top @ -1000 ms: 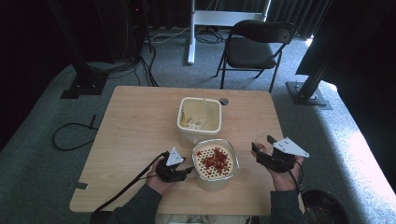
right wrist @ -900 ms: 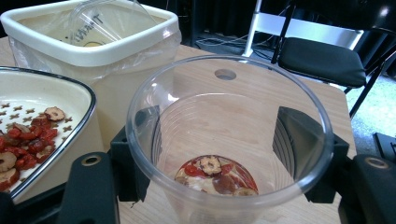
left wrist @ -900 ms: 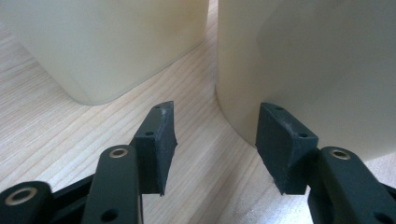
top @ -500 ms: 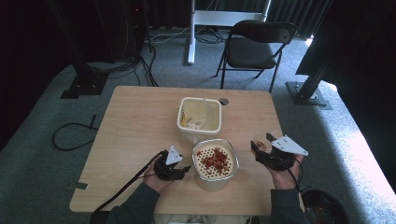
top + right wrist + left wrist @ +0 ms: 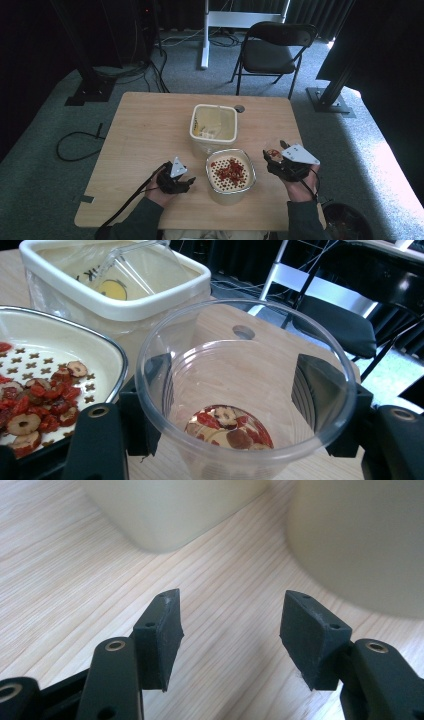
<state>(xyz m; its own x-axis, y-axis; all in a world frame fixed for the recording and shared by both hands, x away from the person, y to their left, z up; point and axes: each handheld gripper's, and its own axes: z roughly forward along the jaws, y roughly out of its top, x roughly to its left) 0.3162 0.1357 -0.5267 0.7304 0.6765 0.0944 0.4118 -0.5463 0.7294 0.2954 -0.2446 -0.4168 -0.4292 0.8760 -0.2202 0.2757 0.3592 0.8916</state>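
A pale wooden bench stands on grey carpet. The right tongs grip an upright clear cup (mouth upward); the left tongs, just opening, hold nothing.

Clear glossy plastic cup, matt pale wood-grain table, cream plastic tub.

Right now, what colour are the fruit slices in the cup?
Red fruit slices with pale centres, clearest in the right gripper view.

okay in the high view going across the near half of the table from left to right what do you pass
Left gripper, jaws just opening with nothing between them → strainer tub of red dried fruit slices → right gripper, jaws around a clear plastic cup.
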